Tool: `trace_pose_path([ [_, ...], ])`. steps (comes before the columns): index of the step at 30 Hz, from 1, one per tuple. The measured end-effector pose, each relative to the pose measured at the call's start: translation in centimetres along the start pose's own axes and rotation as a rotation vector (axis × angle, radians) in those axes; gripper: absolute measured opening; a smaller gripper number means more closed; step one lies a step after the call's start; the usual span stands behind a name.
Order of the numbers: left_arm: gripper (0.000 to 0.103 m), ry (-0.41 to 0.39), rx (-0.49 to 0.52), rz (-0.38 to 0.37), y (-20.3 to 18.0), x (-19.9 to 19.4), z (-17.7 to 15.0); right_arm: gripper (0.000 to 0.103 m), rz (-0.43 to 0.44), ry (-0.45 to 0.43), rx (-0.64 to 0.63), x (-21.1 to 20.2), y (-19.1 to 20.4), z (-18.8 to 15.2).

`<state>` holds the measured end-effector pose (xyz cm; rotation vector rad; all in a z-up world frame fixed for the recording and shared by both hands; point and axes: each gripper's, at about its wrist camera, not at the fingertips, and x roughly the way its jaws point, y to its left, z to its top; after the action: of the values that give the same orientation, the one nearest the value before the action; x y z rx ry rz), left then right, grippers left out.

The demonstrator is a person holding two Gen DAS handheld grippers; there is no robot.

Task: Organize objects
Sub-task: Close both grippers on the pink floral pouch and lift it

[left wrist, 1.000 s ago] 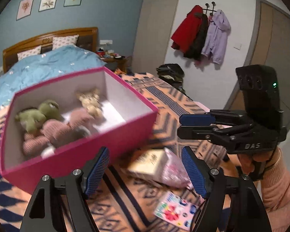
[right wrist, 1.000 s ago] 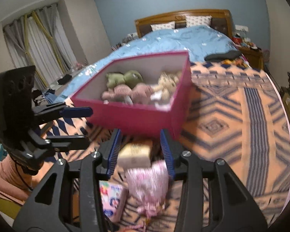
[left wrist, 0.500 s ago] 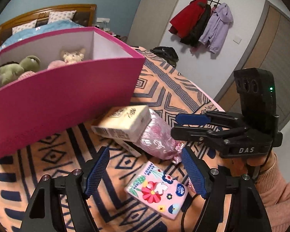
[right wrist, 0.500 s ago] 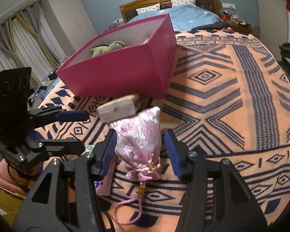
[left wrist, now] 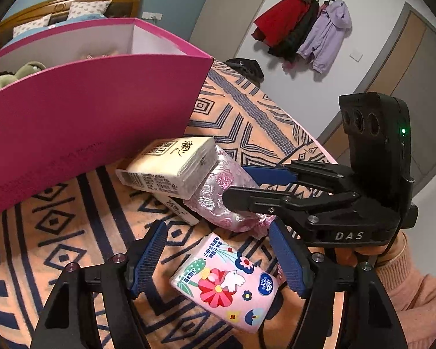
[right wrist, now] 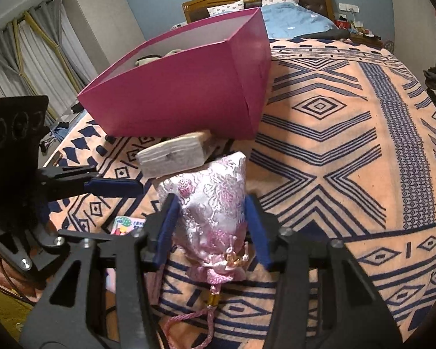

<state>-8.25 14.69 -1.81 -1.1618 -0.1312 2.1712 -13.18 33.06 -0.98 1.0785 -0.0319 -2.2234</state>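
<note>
The near wall of the pink box (left wrist: 87, 122) hides most of what lies inside; only the top of a green plush toy (left wrist: 20, 72) shows above its rim, and the picture's left edge cuts the box off. A cream tissue pack (left wrist: 171, 163) covers part of a smaller carton (left wrist: 177, 208) beneath it. In the right wrist view, the floral tissue pack (right wrist: 126, 224) is mostly hidden behind the right gripper's (right wrist: 212, 231) left finger, and whether its pads touch the brocade pouch (right wrist: 212, 203) cannot be told.
</note>
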Motion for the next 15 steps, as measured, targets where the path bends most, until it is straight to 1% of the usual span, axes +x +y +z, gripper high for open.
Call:
trace_pose_path([
  [2, 0.073, 0.005, -0.006, -0.009, -0.1, 0.3, 0.0, 0.039, 0.008, -0.007, -0.005, -0.1, 0.0, -0.2],
  [8, 0.072, 0.013, 0.004, -0.027, -0.6, 0.9, 0.1, 0.029, 0.012, -0.025, -0.009, -0.8, 0.3, -0.5],
  [11, 0.068, 0.016, 0.016, -0.043, -1.1, 1.0, 0.1, 0.024, 0.019, -0.043, 0.002, -1.6, 0.2, -0.5],
  [13, 0.068, 0.016, 0.025, -0.055, -1.5, 1.0, 0.1, 0.024, 0.023, -0.057, 0.008, -2.2, 0.3, -0.6],
  [14, 0.066, 0.014, 0.028, -0.063, -1.7, 0.9, 0.1, 0.023, 0.024, -0.063, 0.011, -2.5, 0.3, -0.6],
  [15, 0.061, 0.013, 0.029, -0.072, -1.8, 0.9, 0.2, 0.023, 0.025, -0.072, 0.016, -2.8, 0.3, -0.6],
])
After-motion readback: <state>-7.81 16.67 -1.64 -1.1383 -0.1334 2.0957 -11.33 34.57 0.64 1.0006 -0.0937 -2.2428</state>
